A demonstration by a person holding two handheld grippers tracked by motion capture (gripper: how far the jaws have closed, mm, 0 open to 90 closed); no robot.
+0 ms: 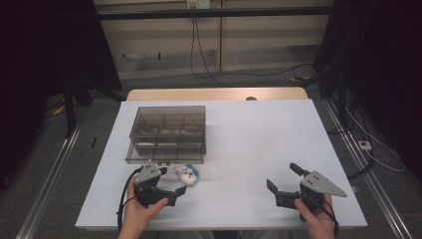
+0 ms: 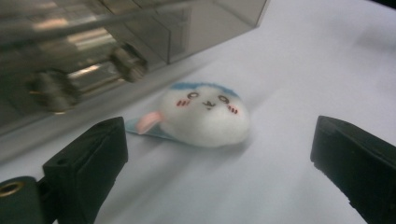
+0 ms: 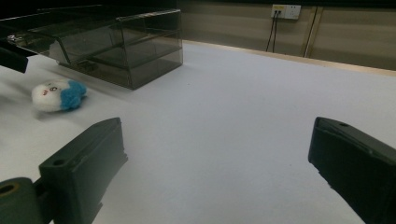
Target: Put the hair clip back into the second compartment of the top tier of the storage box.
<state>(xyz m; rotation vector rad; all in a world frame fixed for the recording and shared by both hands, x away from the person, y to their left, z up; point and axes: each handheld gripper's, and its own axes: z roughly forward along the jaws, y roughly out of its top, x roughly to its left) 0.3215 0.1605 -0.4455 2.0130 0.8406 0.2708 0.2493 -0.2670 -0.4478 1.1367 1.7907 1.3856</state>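
A small white plush toy (image 1: 187, 174) with a blue back and a drawn face lies on the white table, just in front of a smoky clear compartment box (image 1: 168, 133). My left gripper (image 1: 171, 181) stands open right next to it, on its near left. In the left gripper view the plush toy (image 2: 204, 115) lies a little beyond the two wide-apart jaws, touching neither. My right gripper (image 1: 287, 175) is open over bare table at the near right, holding nothing. From the right gripper view, the plush toy (image 3: 58, 95) and the box (image 3: 107, 43) sit far to the left.
The box has a closed lid with latches (image 2: 86, 74) on its near side and holds pale items in its compartments. The white table (image 1: 259, 139) spreads wide to the right of the box. Cables (image 1: 209, 69) run across the floor beyond the far edge.
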